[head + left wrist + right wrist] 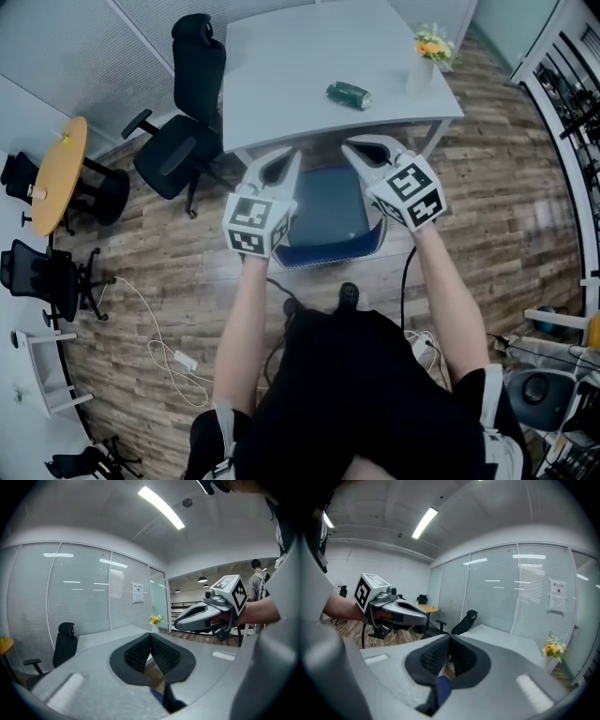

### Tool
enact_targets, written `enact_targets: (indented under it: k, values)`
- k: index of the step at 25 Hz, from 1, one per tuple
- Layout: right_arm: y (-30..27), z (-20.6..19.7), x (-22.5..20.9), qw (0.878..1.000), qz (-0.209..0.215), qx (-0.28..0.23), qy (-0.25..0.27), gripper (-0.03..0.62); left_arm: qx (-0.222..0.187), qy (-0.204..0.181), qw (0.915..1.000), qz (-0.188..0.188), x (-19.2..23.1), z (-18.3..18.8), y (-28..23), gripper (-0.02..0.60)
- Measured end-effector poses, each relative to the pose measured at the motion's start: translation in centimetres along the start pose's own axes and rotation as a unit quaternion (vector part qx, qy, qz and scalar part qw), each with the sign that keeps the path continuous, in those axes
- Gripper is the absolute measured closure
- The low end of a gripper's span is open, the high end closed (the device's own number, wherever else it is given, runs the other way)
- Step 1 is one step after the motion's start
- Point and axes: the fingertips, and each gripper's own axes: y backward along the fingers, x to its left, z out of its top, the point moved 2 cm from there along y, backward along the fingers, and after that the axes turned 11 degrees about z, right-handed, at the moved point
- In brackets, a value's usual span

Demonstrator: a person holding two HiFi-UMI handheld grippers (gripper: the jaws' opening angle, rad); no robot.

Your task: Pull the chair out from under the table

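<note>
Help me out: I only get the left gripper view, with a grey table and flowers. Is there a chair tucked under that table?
Observer: Yes. The head view shows a blue chair, seat partly under the table, by the left gripper and right gripper.
Operator: What else sits on the table?
Observer: A green can, lying on its side.
Operator: Is the right gripper holding anything?
Observer: No, its jaws are together, empty.

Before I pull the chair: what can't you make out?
Blue office chair: legs hidden under its seat and the grey table, head view.
Left tool, right tool: shut; contact with the chair back hidden by their bodies, all views.
Green drink can: label too small, head view.
</note>
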Motion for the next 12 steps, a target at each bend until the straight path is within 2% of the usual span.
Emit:
enact_targets:
  k: [5, 12]
  values:
    - [0.3, -0.2, 0.3, 1.0, -0.001, 0.004, 0.005, 0.594, 0.012, -0.028, 0.9995, 0.006, 0.2, -0.5, 0.7, 0.571]
    - [0.5, -0.7, 1.1, 1.0, 0.0, 0.007, 0.004, 0.594, 0.017, -0.022, 0.9995, 0.014, 0.4, -1.4, 2.0, 0.571]
